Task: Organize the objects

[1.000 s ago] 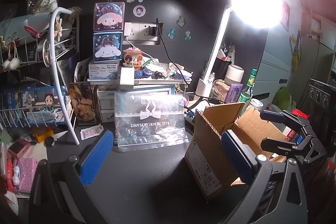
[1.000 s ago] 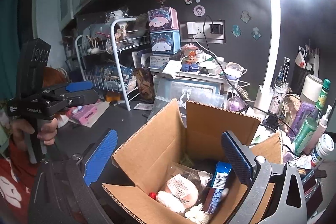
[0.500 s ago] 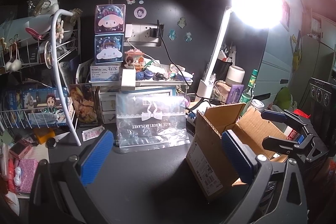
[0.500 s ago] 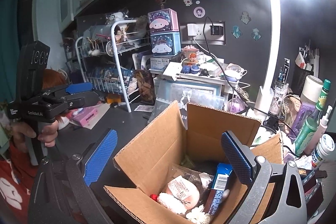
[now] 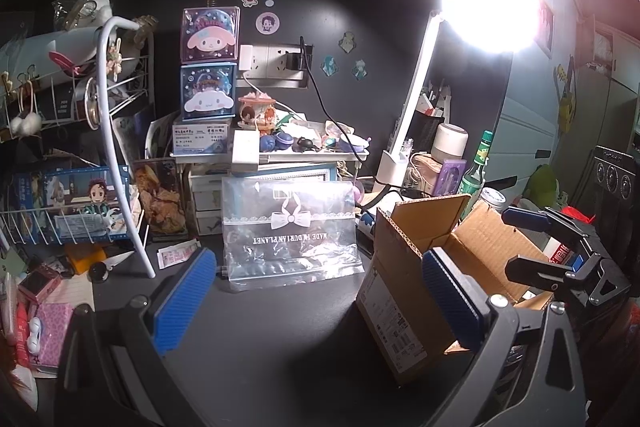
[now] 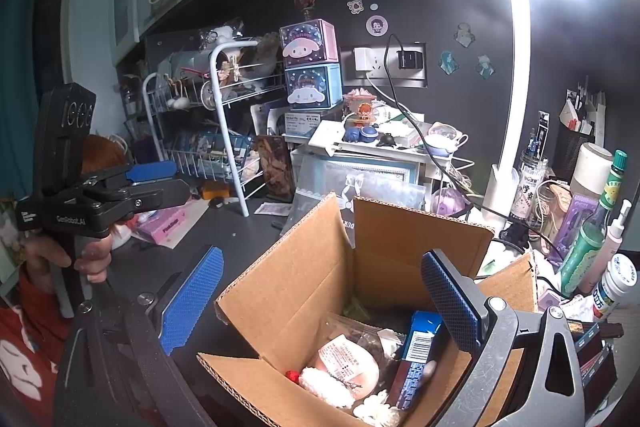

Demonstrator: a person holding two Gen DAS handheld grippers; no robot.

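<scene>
While my right gripper [image 6: 316,303] hangs spread and empty over the cardboard box [image 6: 320,267], I judge the blue packet [image 6: 416,351] light, stiff, graspable across its narrow sides.

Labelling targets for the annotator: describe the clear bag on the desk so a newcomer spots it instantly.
Start at the dark desk, in front of the small white shelf unit below the wall outlets. The clear plastic bag stands leaning against that unit, left of the open cardboard box. It alone is see-through, with a white bow and lace band and upside-down lettering "MADE IN DURIAN PLANET".
</scene>
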